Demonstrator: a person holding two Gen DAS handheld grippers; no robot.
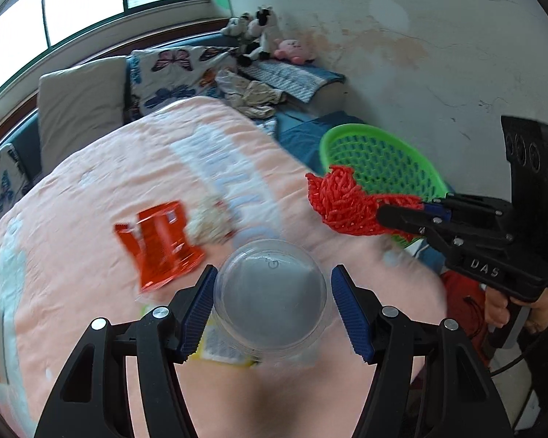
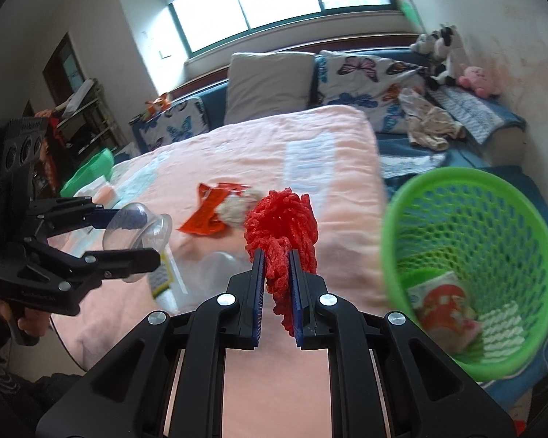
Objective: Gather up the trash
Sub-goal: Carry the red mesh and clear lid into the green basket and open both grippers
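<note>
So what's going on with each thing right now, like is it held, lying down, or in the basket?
Red net: pinched in the right gripper, lifted off the bed.
Clear cup: between the left gripper's pads, held up.
Orange wrapper: lying on the pink blanket.
Fluffy wad: lying beside the wrapper.
Green basket: tilted, open, some trash already inside.

A bed (image 1: 73,189) under a pink quilt (image 2: 274,138) carries the things. Mid-quilt lie an orange wrapper (image 1: 157,241) and, touching it, a crumpled tissue (image 1: 208,221). By the bed's right edge a green basket (image 2: 467,197) sits on blue bedding (image 1: 299,135).
</note>
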